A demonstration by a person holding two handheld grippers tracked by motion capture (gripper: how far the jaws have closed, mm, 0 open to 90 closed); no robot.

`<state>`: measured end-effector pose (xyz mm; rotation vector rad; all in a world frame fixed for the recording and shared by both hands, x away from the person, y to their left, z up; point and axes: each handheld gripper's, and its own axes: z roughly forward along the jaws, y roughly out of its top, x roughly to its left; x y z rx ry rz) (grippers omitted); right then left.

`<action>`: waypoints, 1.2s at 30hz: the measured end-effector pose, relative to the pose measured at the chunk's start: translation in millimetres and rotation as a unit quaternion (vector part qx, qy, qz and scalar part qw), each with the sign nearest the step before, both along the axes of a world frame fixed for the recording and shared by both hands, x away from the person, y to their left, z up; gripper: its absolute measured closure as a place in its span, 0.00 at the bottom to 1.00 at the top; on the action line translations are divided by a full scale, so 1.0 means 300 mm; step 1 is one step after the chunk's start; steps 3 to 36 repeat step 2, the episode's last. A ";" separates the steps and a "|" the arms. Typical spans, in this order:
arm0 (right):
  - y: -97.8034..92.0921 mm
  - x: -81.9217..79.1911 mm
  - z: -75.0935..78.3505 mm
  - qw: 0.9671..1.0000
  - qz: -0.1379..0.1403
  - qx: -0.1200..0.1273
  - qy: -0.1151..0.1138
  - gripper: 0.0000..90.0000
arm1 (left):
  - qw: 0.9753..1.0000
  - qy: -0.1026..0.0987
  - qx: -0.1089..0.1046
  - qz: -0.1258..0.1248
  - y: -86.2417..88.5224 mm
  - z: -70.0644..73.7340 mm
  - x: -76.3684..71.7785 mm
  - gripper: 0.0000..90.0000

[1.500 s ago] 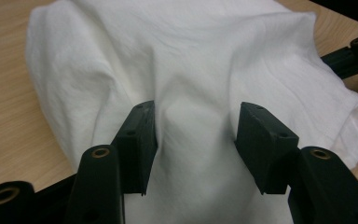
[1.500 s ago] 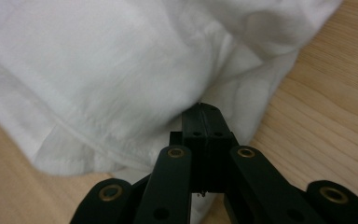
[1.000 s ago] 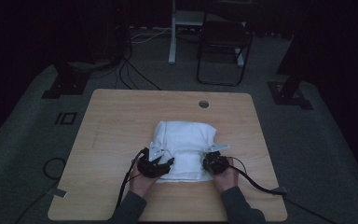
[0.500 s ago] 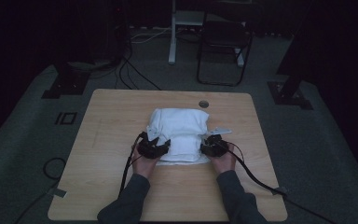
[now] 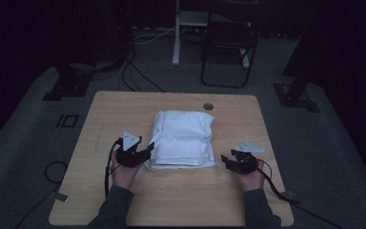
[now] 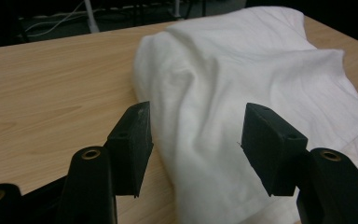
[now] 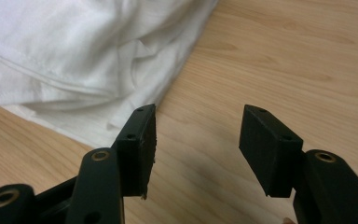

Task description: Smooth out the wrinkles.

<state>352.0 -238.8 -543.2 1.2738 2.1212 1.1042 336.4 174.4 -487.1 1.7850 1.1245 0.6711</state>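
A folded white cloth (image 5: 183,137) lies in the middle of the wooden table (image 5: 124,109). My left gripper (image 5: 147,149) rests at the cloth's near left corner, open, its jaws pointing at the fabric (image 6: 242,93) with nothing held between them. My right gripper (image 5: 227,161) sits just off the cloth's near right corner, open over bare wood, with the cloth's layered edge (image 7: 74,70) to the left of its jaws. A person's hands hold both grippers from the table's near edge.
A round cable hole (image 5: 208,106) sits near the table's far edge. Behind the table stand a dark chair (image 5: 228,47) and a white post (image 5: 176,33). Cables (image 5: 138,71) run on the grey floor, and stand bases lie at both sides.
Both grippers have let go of the cloth and drawn back toward the near edge, left and right apart. The cloth now lies folded further up the table.
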 end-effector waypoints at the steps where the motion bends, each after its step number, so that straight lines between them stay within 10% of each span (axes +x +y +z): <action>1: -0.005 -0.002 0.000 1.000 -0.002 0.002 -0.001 0.50 | 1.000 -0.001 -0.003 0.003 0.012 0.002 -0.004 0.48; 36: -0.012 -0.004 0.002 1.000 -0.004 0.004 -0.001 0.50 | 1.000 -0.002 -0.007 0.006 0.023 0.003 -0.007 0.48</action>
